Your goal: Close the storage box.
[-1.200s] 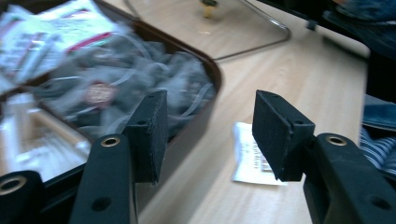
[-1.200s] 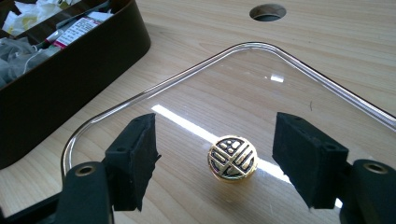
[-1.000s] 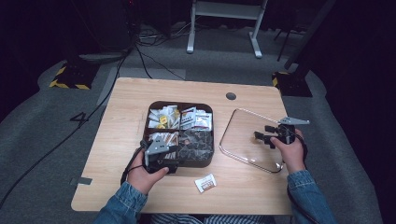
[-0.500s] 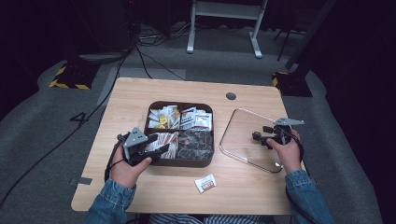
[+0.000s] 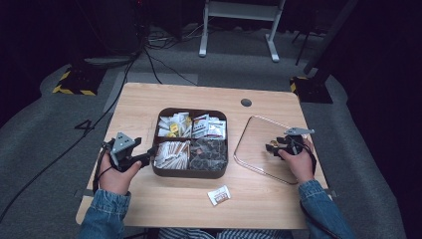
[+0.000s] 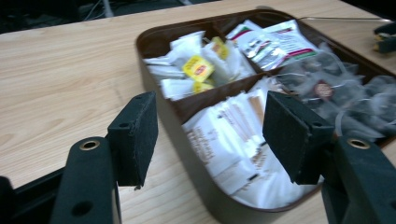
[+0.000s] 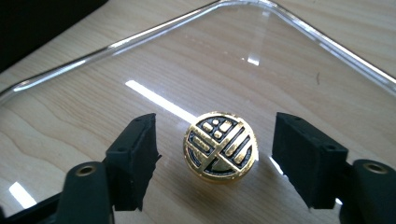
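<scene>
Change: a second ago my left gripper was over the near left compartment of the box; now it has drawn back off the box's left side, above bare desk near the desk's left edge.
Left gripper: jaws wide apart, nothing between them.
Right gripper: stayed put over the lid, jaws spread on either side of the knob, neither pad touching it.
Meaning: I judge my left hand is out of the way, so the lid can be gripped next.
Lid: clear, rounded corners, lying flat on the desk between the box and the right edge.
Knob look: round, gold with black bars.
Stray packet: lies toward the near edge.
</scene>
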